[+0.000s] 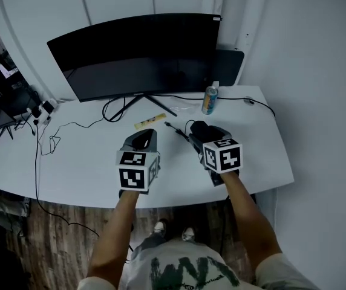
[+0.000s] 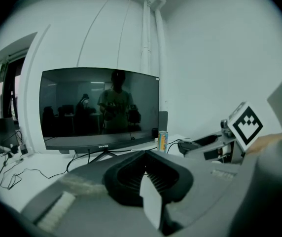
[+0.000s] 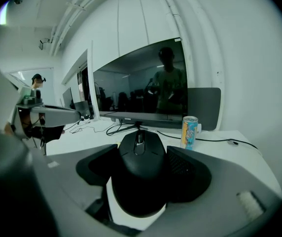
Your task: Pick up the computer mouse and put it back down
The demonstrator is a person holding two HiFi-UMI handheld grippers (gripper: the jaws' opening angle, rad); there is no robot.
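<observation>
A black computer mouse [image 3: 141, 174] sits between the two black pads of my right gripper [image 3: 142, 149], which is shut on its sides. In the head view the mouse [image 1: 199, 128] and right gripper [image 1: 202, 135] are low over the white desk [image 1: 70, 168], right of centre, below the can. Whether the mouse touches the desk I cannot tell. My left gripper [image 1: 141, 139] hovers beside it to the left; in the left gripper view its pad tips [image 2: 146, 154] meet with nothing between them.
A wide dark monitor [image 1: 137, 53] on a splayed stand fills the back of the desk. A drink can [image 1: 210, 99] stands right of the stand, and a yellow strip [image 1: 150, 121] lies near the stand. Loose cables [image 1: 70, 125] trail at left. The desk's front edge is close.
</observation>
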